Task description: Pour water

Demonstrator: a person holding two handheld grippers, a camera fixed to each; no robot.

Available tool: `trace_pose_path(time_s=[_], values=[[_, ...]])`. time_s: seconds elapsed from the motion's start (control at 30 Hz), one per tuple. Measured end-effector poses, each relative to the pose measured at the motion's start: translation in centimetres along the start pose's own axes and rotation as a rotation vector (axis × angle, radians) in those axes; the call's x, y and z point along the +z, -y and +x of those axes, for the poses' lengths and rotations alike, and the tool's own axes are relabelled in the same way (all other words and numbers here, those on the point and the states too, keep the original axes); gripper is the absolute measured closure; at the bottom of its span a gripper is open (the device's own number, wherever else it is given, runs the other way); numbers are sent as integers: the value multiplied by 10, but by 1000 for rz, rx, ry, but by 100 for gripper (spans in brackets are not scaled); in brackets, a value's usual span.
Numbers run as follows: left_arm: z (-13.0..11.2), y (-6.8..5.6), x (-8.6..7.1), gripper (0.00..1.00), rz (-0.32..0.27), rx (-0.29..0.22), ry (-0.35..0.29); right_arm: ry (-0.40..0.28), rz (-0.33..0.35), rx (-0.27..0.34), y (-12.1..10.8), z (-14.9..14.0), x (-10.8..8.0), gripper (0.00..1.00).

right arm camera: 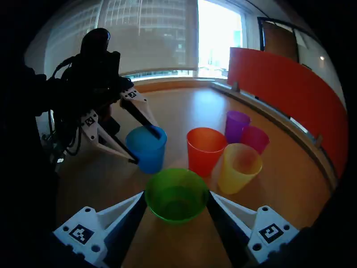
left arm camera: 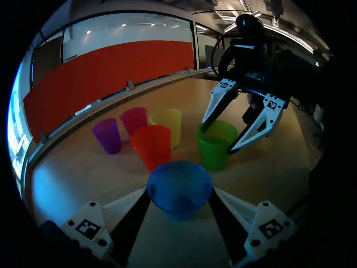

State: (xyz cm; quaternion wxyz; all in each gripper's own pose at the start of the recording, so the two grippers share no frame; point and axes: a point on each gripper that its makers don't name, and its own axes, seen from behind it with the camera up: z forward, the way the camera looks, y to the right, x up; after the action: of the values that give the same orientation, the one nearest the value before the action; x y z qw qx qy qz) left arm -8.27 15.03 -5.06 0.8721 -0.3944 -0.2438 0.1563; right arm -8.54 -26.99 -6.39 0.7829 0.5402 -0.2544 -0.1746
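Left gripper view: left gripper (left arm camera: 179, 194) has both fingers pressed to the sides of the blue cup (left arm camera: 180, 178) and is clamped on it. Cup is upright. Just beyond stands the orange cup (left arm camera: 152, 146). To its right is the green cup (left arm camera: 215, 144), upright on the table (left arm camera: 272, 172), with the right gripper (left arm camera: 218, 139) closed on it, one finger on each side. Behind the orange cup are the yellow cup (left arm camera: 168, 124) and pink cup (left arm camera: 134, 119). The purple cup (left arm camera: 107, 135) is leftmost, near the pink one.

Right gripper view: right gripper (right arm camera: 177, 204) is clamped on the green cup (right arm camera: 177, 194). Beyond it, blue cup (right arm camera: 146, 149) stands on the table (right arm camera: 187, 107) with the left gripper (right arm camera: 145, 146) gripping it. Orange cup (right arm camera: 205, 149) and yellow cup (right arm camera: 238, 167) are close together. Purple cup (right arm camera: 235, 126) and pink cup (right arm camera: 255, 138) are behind them.

Water: cannot tell whether any cup holds any.
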Motion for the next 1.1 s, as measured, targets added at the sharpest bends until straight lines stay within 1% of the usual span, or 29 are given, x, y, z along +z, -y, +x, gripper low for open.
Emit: trace_pose_path(time_s=[0.37,0.53,0.6,0.67,0.9,1.1], values=[[-6,1,0,13,-3,-24,20,2,-3,31,1,-1,-4,2],[-12,1,1,13,-8,-28,40,13,-14,29,0,-5,-4,1],[-14,2,1,9,-5,-29,46,16,-17,27,0,-6,-3,0],[-15,4,0,7,-1,-27,50,18,-17,28,1,-7,-3,0],[-22,5,-3,7,6,-27,71,22,-24,39,0,-12,-5,0],[-28,7,-9,7,19,-22,81,21,-40,58,-1,-18,-12,0]])
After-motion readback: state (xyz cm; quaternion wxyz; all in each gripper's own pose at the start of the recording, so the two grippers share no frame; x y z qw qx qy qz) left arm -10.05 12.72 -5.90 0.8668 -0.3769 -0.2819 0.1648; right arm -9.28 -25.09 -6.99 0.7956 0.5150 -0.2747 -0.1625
